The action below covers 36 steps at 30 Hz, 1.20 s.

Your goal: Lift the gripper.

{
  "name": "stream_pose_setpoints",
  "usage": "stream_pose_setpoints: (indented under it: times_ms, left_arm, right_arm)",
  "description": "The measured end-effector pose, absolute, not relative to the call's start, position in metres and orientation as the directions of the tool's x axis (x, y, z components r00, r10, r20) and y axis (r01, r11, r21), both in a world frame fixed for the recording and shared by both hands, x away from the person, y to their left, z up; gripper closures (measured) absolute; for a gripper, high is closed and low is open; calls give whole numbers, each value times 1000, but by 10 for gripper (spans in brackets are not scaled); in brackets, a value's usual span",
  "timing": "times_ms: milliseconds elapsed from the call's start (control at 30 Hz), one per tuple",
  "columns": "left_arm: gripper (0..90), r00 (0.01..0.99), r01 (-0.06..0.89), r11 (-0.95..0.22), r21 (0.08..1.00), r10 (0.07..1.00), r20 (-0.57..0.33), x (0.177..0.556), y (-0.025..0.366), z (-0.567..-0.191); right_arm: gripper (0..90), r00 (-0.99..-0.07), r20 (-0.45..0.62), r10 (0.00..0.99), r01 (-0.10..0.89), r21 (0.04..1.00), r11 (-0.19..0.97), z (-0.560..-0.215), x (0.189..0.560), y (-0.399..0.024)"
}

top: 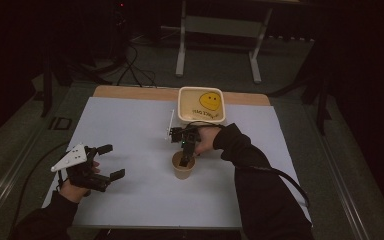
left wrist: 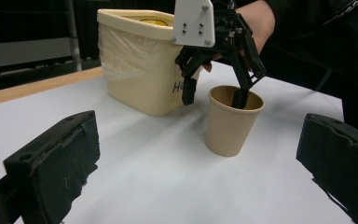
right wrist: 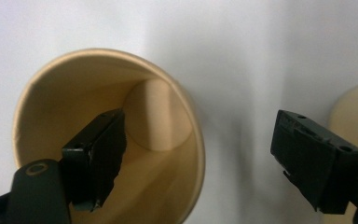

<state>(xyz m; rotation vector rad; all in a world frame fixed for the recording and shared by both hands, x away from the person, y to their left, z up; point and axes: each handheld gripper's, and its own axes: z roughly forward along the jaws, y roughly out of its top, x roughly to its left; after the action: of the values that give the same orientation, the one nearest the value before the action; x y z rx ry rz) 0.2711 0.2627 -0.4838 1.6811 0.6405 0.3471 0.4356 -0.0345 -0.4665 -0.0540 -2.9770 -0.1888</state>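
So the jaws of the right gripper point(left wrist: 214, 95) are spread apart and set astride the wall of the paper cup point(left wrist: 233, 122): one jaw is dipped inside the mouth, the other is hung outside the rim, on the side facing the cream tub point(left wrist: 140, 65). In the right gripper view the inner jaw is seen partway down the cup's inside wall, with the bare bottom visible past it, and the outer jaw is held well off the cup wall. Nothing is pinched yet, as far as can be told.

The cup is stood upright on the white sheet point(top: 130, 130) roughly mid-bench, a bit toward the near edge, with the tub parked just behind it at the far edge. The tub's lid with the yellow smiley is seen from the high view.

The left gripper point(top: 107, 161) is kept out of it, over near the left edge of the bench, jaws wide apart and nothing between them.

The step in hand is judged to be the grab itself: the wall has been straddled, the squeeze hasn't been made. What's called for next is a gentle close so the thin paper wall gets clamped without being crushed, and then a straight lift. A sideways nudge from the inner jaw could probably tip it, since the cup looks empty and light.
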Motion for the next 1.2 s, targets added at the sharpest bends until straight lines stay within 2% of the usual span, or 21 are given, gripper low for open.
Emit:
stream_pose_setpoints:
  times_ms: [400,1200]
  left_arm:
    - [6,802,221,-108,969,585,-118,272,262,-484]
    - [6,804,223,-108,969,582,-120,273,262,-484]
  right_arm:
    - [179,-987,161,24,43,116,992,-459,434,-36]
    - [178,-992,122,37,50,101,994,-407,425,-40]
